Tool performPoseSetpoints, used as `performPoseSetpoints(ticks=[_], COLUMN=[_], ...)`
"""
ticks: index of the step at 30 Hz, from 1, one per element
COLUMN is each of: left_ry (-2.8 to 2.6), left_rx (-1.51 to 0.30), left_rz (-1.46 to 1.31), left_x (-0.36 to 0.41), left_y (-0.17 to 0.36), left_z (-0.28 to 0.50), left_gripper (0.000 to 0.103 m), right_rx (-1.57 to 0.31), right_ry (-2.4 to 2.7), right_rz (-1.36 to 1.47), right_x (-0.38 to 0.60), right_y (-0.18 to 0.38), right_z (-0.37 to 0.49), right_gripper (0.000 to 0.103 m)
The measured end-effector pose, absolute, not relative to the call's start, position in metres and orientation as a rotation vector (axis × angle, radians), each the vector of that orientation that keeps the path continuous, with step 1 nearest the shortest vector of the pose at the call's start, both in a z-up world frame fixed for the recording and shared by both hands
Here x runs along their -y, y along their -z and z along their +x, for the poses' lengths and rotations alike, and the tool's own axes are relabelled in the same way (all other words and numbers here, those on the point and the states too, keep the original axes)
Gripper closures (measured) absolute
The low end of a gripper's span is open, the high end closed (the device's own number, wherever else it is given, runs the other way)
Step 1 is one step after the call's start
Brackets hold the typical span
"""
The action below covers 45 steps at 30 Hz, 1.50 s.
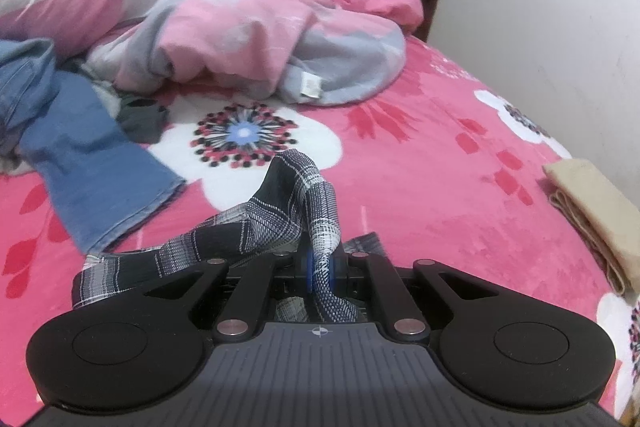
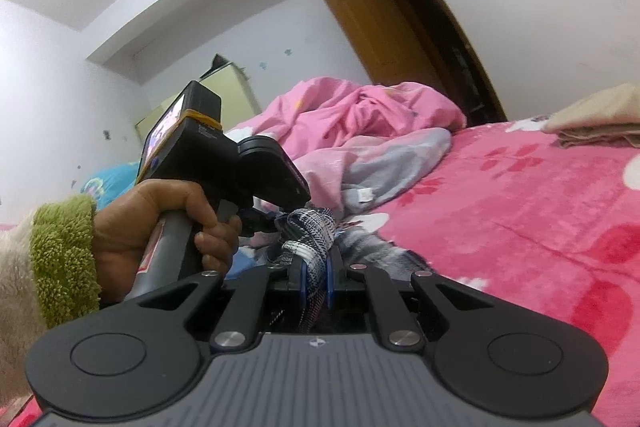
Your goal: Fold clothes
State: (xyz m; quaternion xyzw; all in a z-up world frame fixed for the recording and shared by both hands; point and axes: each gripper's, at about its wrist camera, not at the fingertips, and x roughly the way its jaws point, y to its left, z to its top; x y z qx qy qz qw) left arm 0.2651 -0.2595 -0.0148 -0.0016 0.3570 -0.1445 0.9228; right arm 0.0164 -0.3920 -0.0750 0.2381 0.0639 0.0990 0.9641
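Left gripper (image 1: 320,277) was clamped on a bunched edge of the plaid garment (image 1: 248,227); right gripper (image 2: 316,277) pinched the same cloth beside it, both low over the pink floral bedspread (image 1: 440,195). Garment trailed left, crumpled, partly on the bed. Denim piece (image 1: 92,163) and quilt heap (image 1: 240,27) lay beyond; a folded beige item (image 1: 592,211) sat near the wall. Looked mid-fold or mid-spread, couldn't tell which. Either way both grips needed to hold.

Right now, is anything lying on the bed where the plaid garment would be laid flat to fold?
Nothing visible: both tools, left and right, grip the plaid garment, and the pink bedspread ahead is bare. Jeans lie left, a folded beige cloth right.
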Motion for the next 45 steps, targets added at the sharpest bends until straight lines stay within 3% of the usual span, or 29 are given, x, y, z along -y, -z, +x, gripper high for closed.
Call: performPoseSetpoints(ticks=[5,7,8,10,12,13,24,30,38,45], left_ry=[0.314,0.335,0.347,0.369,0.398,0.412,0.417,0.34,0.349,0.405], left_rx=[-0.764,-0.785,-0.786,-0.777,-0.77,-0.76,-0.595,-0.622,-0.676,-0.652], left_rz=[0.076,0.086,0.078,0.04,-0.015,-0.036,-0.084,-0.127,-0.147,-0.09], left_x=[0.282,0.287,0.287,0.285,0.279,0.275,0.17,0.109,0.086,0.082], left_y=[0.031,0.039,0.042,0.043,0.04,0.036,-0.019,0.004,0.046,0.065], left_z=[0.273,0.276,0.277,0.277,0.277,0.274,0.191,0.136,0.1,0.099], left_gripper=[0.097,0.083,0.071,0.062,0.042,0.04,0.03,0.03,0.03,0.03], right_rx=[-0.171,-0.203,-0.218,-0.234,-0.245,-0.25,-0.274,-0.284,-0.299,-0.322], right_ry=[-0.171,-0.157,-0.152,-0.151,-0.153,-0.154,-0.174,-0.214,-0.268,-0.148], right_rz=[0.556,0.59,0.605,0.627,0.638,0.642,0.748,0.906,1.137,0.969], right_x=[0.41,0.415,0.418,0.422,0.424,0.425,0.439,0.457,0.49,0.509], right_y=[0.088,0.093,0.096,0.101,0.104,0.105,0.115,0.126,0.135,0.098], right_z=[0.022,0.026,0.028,0.03,0.031,0.032,0.037,0.039,0.038,0.029], right_gripper=[0.095,0.095,0.094,0.094,0.094,0.094,0.09,0.084,0.075,0.068])
